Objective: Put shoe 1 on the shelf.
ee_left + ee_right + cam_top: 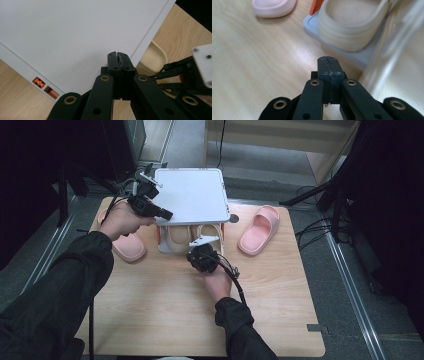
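Left gripper [167, 214] at 11 o'clock, jaws pressed together, pointing toward 4; right gripper [192, 254] near centre, jaws together too, aimed at 12; both forearms in dark sleeves

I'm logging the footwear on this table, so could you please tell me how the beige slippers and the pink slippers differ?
The beige slippers are cream coloured, while the pink slippers are pale pink. The beige slippers sit side by side on the lower shelf of the white rack, under its top panel; the pink slippers lie apart on the bare wooden table, one on each side of the rack. Both pairs are open-toed slides.
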The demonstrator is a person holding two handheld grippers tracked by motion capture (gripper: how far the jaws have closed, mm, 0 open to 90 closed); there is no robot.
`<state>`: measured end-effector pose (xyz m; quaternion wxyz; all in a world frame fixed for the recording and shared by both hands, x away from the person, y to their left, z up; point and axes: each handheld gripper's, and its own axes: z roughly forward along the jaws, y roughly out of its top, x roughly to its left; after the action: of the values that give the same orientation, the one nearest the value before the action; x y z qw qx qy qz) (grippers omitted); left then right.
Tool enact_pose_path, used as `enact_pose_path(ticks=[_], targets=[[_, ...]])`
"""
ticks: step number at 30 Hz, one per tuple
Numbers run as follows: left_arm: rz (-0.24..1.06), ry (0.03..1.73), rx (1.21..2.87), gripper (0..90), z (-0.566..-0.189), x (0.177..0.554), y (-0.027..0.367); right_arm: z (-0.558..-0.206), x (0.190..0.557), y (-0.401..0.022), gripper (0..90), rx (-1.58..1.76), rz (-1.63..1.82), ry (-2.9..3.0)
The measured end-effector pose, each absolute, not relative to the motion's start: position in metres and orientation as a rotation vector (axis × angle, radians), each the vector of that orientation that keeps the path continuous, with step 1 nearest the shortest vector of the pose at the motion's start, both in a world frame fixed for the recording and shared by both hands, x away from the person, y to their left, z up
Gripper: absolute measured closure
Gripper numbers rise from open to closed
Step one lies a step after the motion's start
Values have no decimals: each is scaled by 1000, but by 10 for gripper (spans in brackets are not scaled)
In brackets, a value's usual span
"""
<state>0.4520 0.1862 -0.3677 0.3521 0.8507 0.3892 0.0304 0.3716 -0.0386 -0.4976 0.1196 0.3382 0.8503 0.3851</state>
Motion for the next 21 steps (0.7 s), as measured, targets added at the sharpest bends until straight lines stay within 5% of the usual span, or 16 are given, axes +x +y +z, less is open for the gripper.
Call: enact_pose_path(ticks=[21], targets=[[76, 1019, 2203, 892, -367, 452, 185, -494, 331, -125, 900, 1012, 1065, 2544]])
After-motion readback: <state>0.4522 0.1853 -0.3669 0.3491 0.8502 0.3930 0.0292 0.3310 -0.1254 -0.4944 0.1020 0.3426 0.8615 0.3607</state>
